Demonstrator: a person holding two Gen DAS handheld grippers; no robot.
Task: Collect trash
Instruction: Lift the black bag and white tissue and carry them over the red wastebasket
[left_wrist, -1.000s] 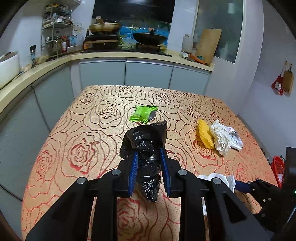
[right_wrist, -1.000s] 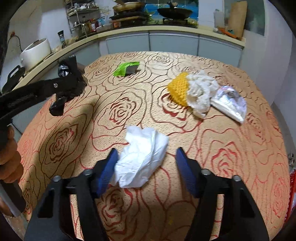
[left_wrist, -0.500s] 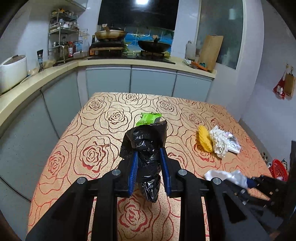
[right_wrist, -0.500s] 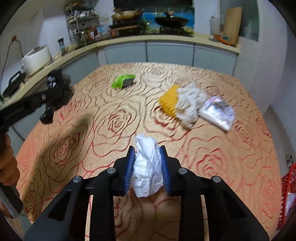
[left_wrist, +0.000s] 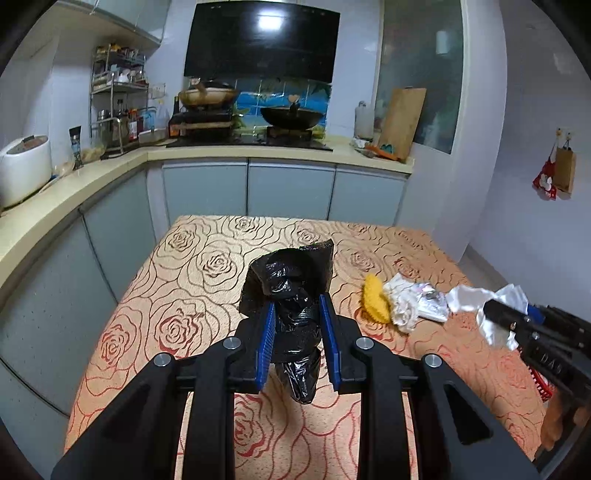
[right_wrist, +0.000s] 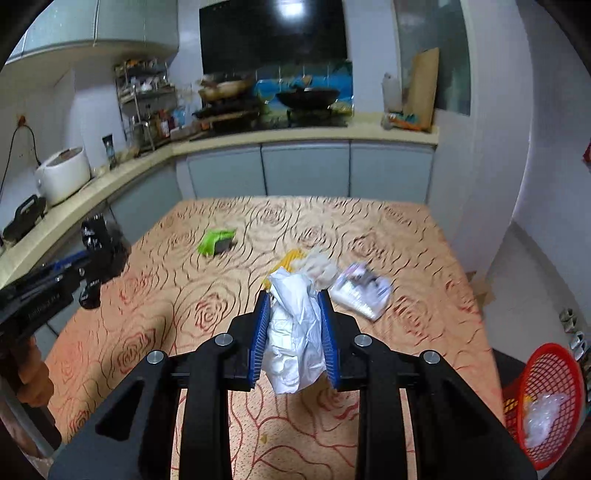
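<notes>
A crumpled white wrapper (right_wrist: 295, 332) was clamped in the right hand-held gripper (right_wrist: 293, 334) and carried clear of the counter (right_wrist: 406, 240); a black bag (left_wrist: 291, 314) was pinched in the left hand-held gripper (left_wrist: 297, 345). Next, a drop into the red basket (right_wrist: 546, 391) was judged likely. Four pieces were counted left: green, yellow, white, silvery.

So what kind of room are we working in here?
A home kitchen, by the look of it: a wok on the stove under a black range hood, a rice cooker on the counter, and a table with a rose-patterned cloth.
</notes>
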